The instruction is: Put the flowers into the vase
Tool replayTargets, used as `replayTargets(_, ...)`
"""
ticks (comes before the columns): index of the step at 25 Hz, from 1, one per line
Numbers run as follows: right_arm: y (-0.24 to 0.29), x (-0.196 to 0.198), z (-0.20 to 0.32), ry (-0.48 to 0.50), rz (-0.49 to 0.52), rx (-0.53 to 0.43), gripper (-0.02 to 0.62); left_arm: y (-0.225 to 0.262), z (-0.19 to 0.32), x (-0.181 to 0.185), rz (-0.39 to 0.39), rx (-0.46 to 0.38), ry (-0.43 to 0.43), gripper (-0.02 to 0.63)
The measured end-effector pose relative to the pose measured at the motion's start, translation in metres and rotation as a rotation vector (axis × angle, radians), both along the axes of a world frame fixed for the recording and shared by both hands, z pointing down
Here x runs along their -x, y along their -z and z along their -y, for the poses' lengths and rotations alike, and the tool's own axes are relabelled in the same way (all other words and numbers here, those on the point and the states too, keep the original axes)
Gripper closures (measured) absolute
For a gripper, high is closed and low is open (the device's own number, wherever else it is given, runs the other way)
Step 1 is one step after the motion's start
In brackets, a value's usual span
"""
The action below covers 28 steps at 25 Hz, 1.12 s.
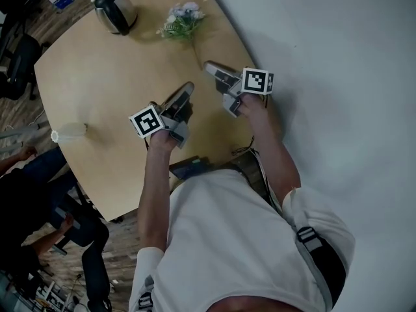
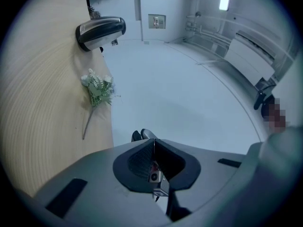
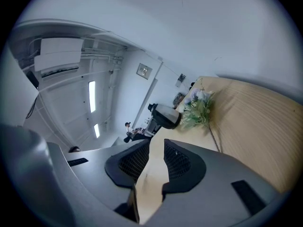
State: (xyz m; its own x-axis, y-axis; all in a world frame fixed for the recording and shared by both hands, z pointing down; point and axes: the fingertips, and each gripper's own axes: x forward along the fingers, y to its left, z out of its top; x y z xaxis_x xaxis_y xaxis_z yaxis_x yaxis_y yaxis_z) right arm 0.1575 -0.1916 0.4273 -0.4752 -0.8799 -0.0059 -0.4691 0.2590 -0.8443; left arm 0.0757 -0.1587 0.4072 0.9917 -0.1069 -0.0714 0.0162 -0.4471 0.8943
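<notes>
A small bunch of flowers (image 1: pixel 182 19) with pale blooms and green leaves lies on the wooden table (image 1: pixel 110 77) near its far right edge. It also shows in the left gripper view as flowers (image 2: pixel 97 90) and in the right gripper view as flowers (image 3: pixel 199 109). A pale vase (image 1: pixel 69 132) lies on its side at the table's left edge. My left gripper (image 1: pixel 188 87) (image 2: pixel 154 143) hovers over the table's near part, shut and holding nothing. My right gripper (image 1: pixel 209 65) (image 3: pixel 156 145) is beside it, closer to the flowers, jaws slightly apart with only table showing between them.
A steel and black kettle (image 1: pixel 115 10) (image 2: pixel 100 31) (image 3: pixel 166 116) stands at the table's far end, left of the flowers. A seated person (image 1: pixel 39 194) and chairs are at the lower left. Pale floor (image 1: pixel 338 57) lies past the table's right edge.
</notes>
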Motion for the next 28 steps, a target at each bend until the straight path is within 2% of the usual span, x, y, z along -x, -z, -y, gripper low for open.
replayTargets(4, -0.022, -0.015, 0.029, 0.019, -0.039, 0.042, 0.520, -0.011, 0.013, -0.009, 0.008, 0.015, 0.017, 0.600)
replayTargets(8, -0.039, -0.021, 0.052, 0.039, -0.035, 0.069, 0.509, -0.020, 0.027, -0.017, 0.025, -0.002, 0.031, 0.600)
replayTargets(11, -0.058, -0.024, 0.068, 0.056, -0.049, 0.094, 0.499, -0.029, 0.034, -0.024, 0.038, 0.038, 0.044, 0.600)
replayTargets(15, -0.077, -0.030, 0.085, 0.069, -0.076, 0.128, 0.476, -0.039, 0.041, -0.031, 0.061, 0.024, 0.036, 0.600)
replayTargets(18, -0.088, -0.034, 0.096, 0.082, -0.084, 0.148, 0.460, -0.044, 0.045, -0.034, 0.068, 0.051, 0.042, 0.600)
replayTargets(28, -0.112, -0.049, 0.139, 0.136, -0.147, 0.193, 0.422, -0.054, 0.045, -0.038, 0.082, 0.060, 0.022, 0.600)
